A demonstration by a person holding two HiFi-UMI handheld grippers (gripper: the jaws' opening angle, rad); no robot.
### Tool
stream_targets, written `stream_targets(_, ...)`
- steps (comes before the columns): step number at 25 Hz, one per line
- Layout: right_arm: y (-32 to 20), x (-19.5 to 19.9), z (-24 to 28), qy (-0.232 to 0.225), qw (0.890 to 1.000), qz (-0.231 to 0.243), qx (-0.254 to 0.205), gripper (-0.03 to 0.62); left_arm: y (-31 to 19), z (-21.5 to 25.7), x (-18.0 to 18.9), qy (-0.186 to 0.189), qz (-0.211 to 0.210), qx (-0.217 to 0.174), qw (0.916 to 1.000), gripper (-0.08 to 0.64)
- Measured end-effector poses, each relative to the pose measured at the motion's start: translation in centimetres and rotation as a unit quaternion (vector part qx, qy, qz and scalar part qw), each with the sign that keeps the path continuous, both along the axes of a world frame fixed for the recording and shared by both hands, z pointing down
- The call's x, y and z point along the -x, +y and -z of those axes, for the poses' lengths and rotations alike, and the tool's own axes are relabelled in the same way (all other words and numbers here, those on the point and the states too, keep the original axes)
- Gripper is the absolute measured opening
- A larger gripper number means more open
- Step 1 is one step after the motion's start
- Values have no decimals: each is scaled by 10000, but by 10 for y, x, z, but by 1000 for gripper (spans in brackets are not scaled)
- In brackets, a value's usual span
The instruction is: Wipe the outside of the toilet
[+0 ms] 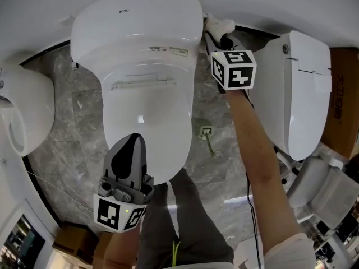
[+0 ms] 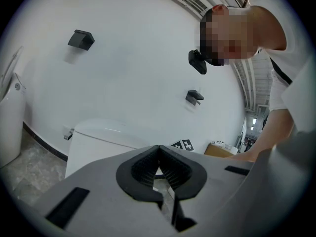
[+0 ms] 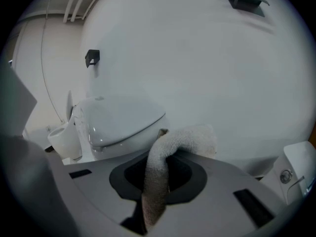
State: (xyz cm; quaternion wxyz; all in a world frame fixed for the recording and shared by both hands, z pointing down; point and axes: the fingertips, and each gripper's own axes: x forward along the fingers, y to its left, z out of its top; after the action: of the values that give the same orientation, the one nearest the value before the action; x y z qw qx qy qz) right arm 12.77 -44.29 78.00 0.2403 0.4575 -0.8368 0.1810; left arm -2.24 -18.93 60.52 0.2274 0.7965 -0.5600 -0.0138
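Head view: a white toilet [image 1: 147,108] stands centre, lid down. The right gripper [image 1: 217,38] pinches a cloth [image 1: 220,24] beside the tank, probably wiping there. The left gripper [image 1: 132,145] hovers closed and empty over the bowl's front. The next move should drag the cloth down that side.

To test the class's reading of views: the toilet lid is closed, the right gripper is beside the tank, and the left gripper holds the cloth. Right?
No. The right gripper view shows the cloth clamped in the right gripper; the left gripper is shut on nothing. The lid is closed, and the right gripper is beside the tank.
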Motion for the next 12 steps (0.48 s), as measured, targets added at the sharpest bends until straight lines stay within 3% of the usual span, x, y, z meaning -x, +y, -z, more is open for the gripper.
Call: stream_targets(12, 10, -2, -53, 584, 9982, 95, 39, 71, 7, -23, 4, 58, -81, 28, 9999, 18)
